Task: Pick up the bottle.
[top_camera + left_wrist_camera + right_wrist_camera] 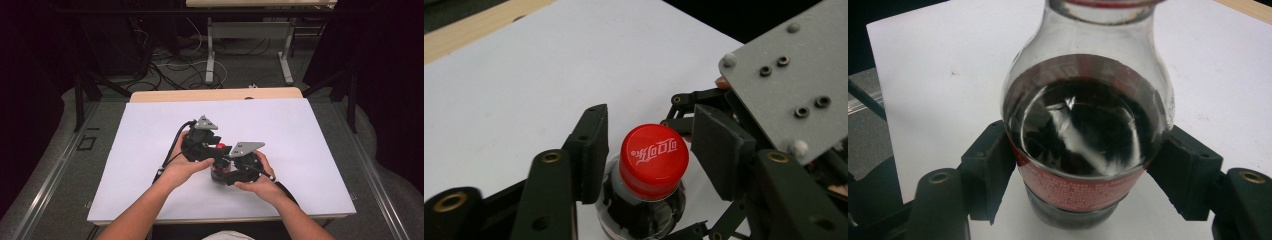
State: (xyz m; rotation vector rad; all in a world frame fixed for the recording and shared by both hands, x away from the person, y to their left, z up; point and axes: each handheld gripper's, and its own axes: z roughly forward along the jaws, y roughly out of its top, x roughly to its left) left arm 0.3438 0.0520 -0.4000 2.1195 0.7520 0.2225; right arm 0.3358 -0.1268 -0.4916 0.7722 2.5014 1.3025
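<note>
Both hands meet at mid-tabletop [150, 130] — the left gripper [212, 150] and right gripper [231, 172] close around a small dark bottle [218, 173], its red cap [220, 146] peeking between them — cables trailing back.

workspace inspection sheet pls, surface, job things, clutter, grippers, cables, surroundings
surface: white sheet over a wooden table; a small speck shows on the sheet in the right gripper view.
job's things: one cola bottle with dark drink, upright on the sheet, red cap on.
clutter: nothing seen on the sheet.
grippers: right gripper has its jaws against the bottle's body at the label; left gripper has its jaws either side of the cap, gaps visible.
cables: a black cable trails from the left gripper; loose cables lie on the floor beyond.
surroundings: dark room, another table behind.
</note>
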